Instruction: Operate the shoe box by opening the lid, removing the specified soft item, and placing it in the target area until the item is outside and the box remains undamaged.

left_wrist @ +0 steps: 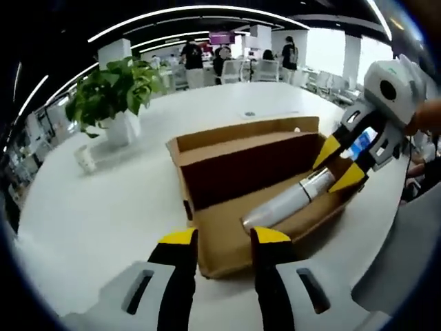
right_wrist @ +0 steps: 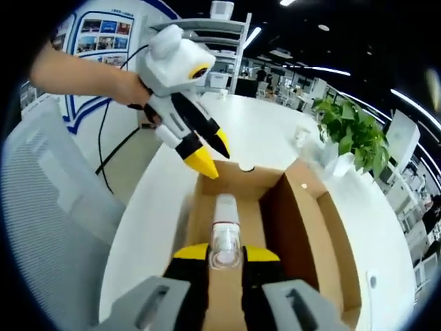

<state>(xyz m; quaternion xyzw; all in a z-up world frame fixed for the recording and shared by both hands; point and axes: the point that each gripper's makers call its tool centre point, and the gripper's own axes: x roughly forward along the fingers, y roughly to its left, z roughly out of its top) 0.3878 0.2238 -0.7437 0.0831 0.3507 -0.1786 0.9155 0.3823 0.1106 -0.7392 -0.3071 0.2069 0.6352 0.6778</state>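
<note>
shoe box point(left_wrist: 241, 207) sits open on the white table point(left_wrist: 103, 207), its lid point(left_wrist: 241, 138) folded back and standing up along the far side in my left gripper view. inside it lies a pale cylindrical item point(left_wrist: 286, 201) with a clear cap end, resting on the cardboard floor. my right gripper point(left_wrist: 339, 164) reaches in from the right in that view, its yellow-tipped jaws set either side of the item's far end; in my right gripper view the right gripper point(right_wrist: 225, 252) has its jaws close on either side of the clear cap, though i cannot tell whether they actually grip it. my left gripper point(left_wrist: 224, 236) hovers at the near edge of the box, jaws parted, holding nothing; in the right gripper view it point(right_wrist: 210, 153) hangs above the far end of the box. a potted plant point(left_wrist: 114, 96) stands well apart on the table.
</note>
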